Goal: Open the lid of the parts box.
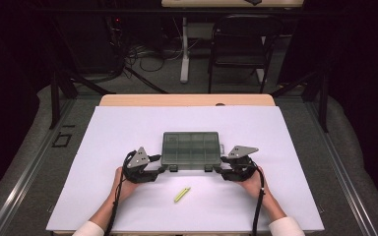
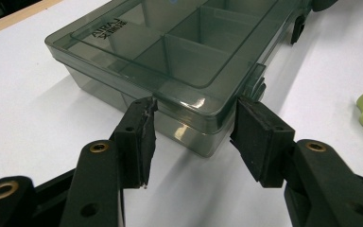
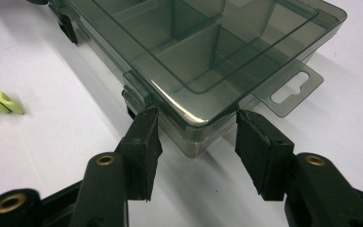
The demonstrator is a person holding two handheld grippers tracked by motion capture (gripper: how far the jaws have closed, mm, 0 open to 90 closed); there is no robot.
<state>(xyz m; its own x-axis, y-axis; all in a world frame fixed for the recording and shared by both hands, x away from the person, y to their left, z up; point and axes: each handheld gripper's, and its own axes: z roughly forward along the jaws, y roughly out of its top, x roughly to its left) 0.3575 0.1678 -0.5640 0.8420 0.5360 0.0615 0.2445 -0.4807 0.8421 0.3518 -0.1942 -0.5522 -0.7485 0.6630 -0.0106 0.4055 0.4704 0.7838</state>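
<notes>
Compartment box [image 1: 191,149] mid-sheet, lid down. Your left gripper [image 2: 194,135] and right gripper [image 3: 196,137] straddle its near corners, jaws apart, not yet pinching. Next: likely squeeze evenly, free latches

The organiser box [image 1: 191,150] is smoky, see-through grey-green plastic, its dividers showing as darker grey walls through the lid [image 2: 170,42]; raised lettering near its corner has the same tint. Its latches [image 2: 298,26] look dark, almost black. The hang tab [image 3: 290,87] is the same translucent grey. The clip [image 1: 181,194], at 6 o'clock from the box, is bright lime green. The desk [image 1: 128,128] carries a plain white sheet with no pattern; a pale wood edge shows at 12 o'clock. The left gripper [image 1: 161,169] and right gripper [image 1: 217,170] are black, each with a grey three-cornered plate and brass-coloured rivets; their fingers [image 2: 139,137] are matte black. The sleeves [image 1: 89,229] are white.
</notes>
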